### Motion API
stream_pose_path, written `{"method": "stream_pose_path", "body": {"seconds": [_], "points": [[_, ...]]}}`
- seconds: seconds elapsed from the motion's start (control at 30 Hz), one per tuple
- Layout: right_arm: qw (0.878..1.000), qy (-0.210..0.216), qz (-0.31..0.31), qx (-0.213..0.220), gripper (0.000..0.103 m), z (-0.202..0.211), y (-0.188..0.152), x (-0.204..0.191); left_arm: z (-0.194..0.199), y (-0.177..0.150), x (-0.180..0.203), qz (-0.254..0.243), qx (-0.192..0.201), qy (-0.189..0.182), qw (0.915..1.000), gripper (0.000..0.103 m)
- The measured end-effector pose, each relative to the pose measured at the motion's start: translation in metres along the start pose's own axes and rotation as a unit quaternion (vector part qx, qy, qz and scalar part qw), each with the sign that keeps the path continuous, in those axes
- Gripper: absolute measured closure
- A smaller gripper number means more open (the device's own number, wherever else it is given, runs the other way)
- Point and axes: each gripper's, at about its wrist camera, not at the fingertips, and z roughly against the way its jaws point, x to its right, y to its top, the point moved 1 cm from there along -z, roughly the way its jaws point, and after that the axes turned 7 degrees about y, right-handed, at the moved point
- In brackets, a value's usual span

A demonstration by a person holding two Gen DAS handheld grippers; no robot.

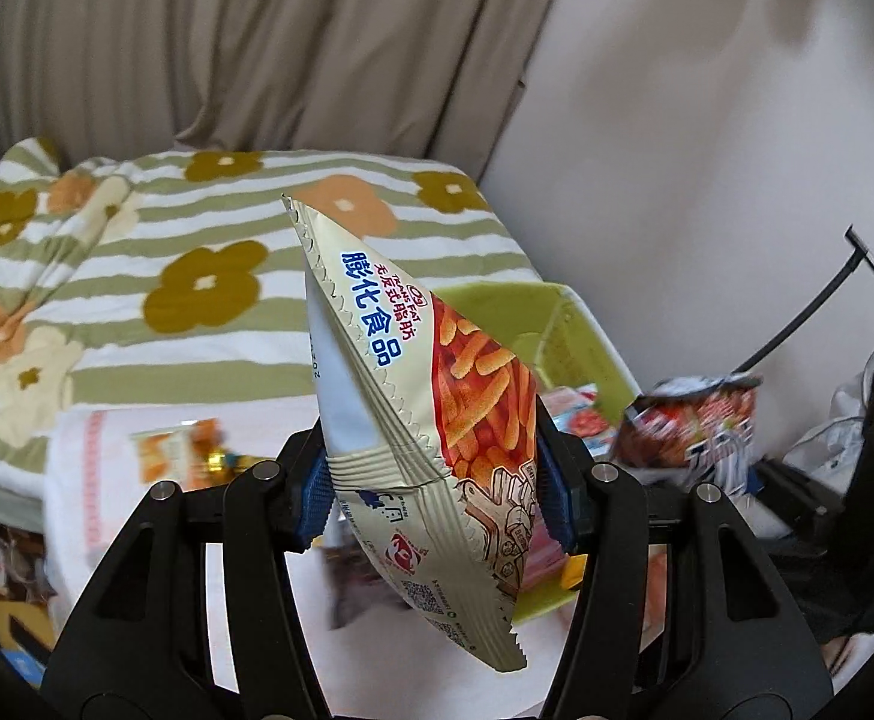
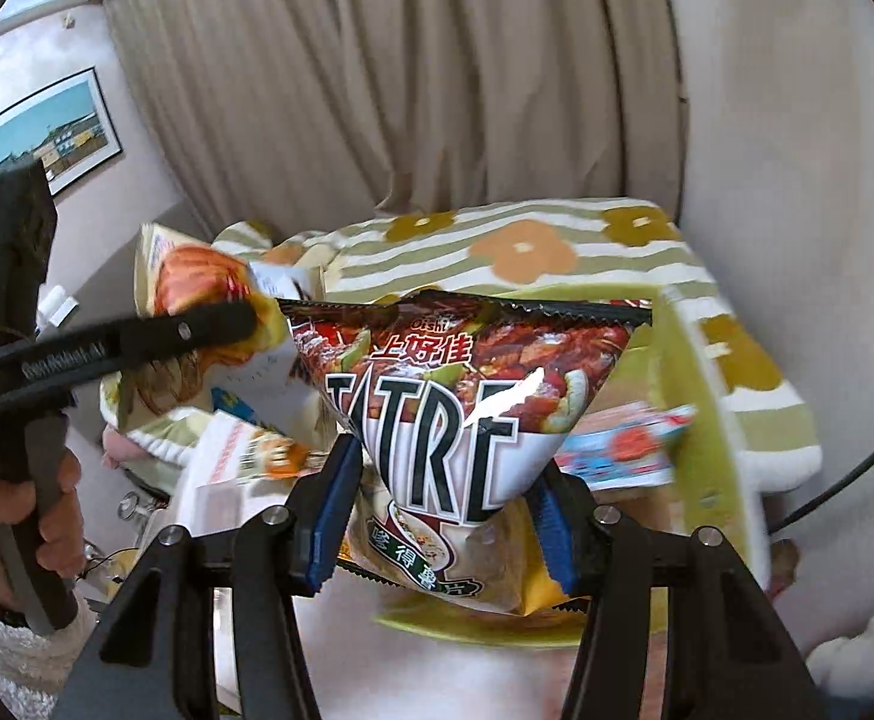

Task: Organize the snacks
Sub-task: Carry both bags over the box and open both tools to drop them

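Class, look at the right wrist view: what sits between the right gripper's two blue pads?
The dark chip bag, pinched by the right gripper; the right wrist view shows it.

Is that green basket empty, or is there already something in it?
Not empty. The green basket already holds a red-and-blue snack packet; what else lies under it cannot be told.

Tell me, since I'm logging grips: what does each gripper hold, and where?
The left gripper pinches a cream snack bag across its lower middle; the right gripper pinches a dark chip bag across its narrowed lower part.
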Motion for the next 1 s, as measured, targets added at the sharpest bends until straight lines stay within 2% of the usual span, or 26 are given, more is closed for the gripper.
{"method": "stream_pose_path", "body": {"seconds": [0.1,0.27,0.33,0.37,0.43,0.47,0.5,0.6,0.67,0.9,1.0], "points": [[1.0,-0.008,-0.005,-0.003,0.053,0.008,0.006,0.035,-0.028,0.0,0.035,-0.008,-0.017,0.006,0.9998,0.051],[1.0,-0.016,-0.017,-0.009,0.053,0.013,0.014,0.079,-0.067,0.001,0.069,-0.025,-0.05,0.014,0.9983,0.05],[0.999,-0.013,-0.028,-0.01,0.053,0.017,0.013,0.092,-0.081,0.001,0.078,-0.036,-0.06,0.016,0.9974,0.045],[0.999,-0.012,-0.033,-0.01,0.053,0.017,0.013,0.097,-0.086,0.001,0.08,-0.039,-0.066,0.018,0.9969,0.04],[0.999,-0.012,-0.04,-0.013,0.053,0.014,0.013,0.103,-0.097,0.001,0.082,-0.039,-0.087,0.029,0.995,0.024],[0.999,-0.012,-0.043,-0.014,0.053,0.013,0.012,0.107,-0.101,0.001,0.081,-0.037,-0.099,0.037,0.9937,0.004],[0.999,-0.012,-0.048,-0.015,0.053,0.012,0.011,0.109,-0.104,0.0,0.08,-0.033,-0.104,0.046,0.9929,0.001],[0.998,-0.007,-0.061,-0.018,0.053,0.011,0.008,0.115,-0.103,-0.003,0.077,-0.031,-0.095,0.053,0.9935,0.001],[0.998,-0.002,-0.066,-0.023,0.053,0.01,0.007,0.118,-0.099,-0.007,0.076,-0.043,-0.088,0.078,0.9922,0.001],[0.997,-0.01,-0.054,-0.051,0.053,0.0,0.0,0.121,-0.072,-0.017,0.074,-0.087,-0.055,0.124,0.9869,0.001],[0.996,-0.005,-0.055,-0.073,0.053,-0.008,-0.004,0.122,-0.065,-0.017,0.069,-0.087,-0.049,0.128,0.9868,0.0]]}}
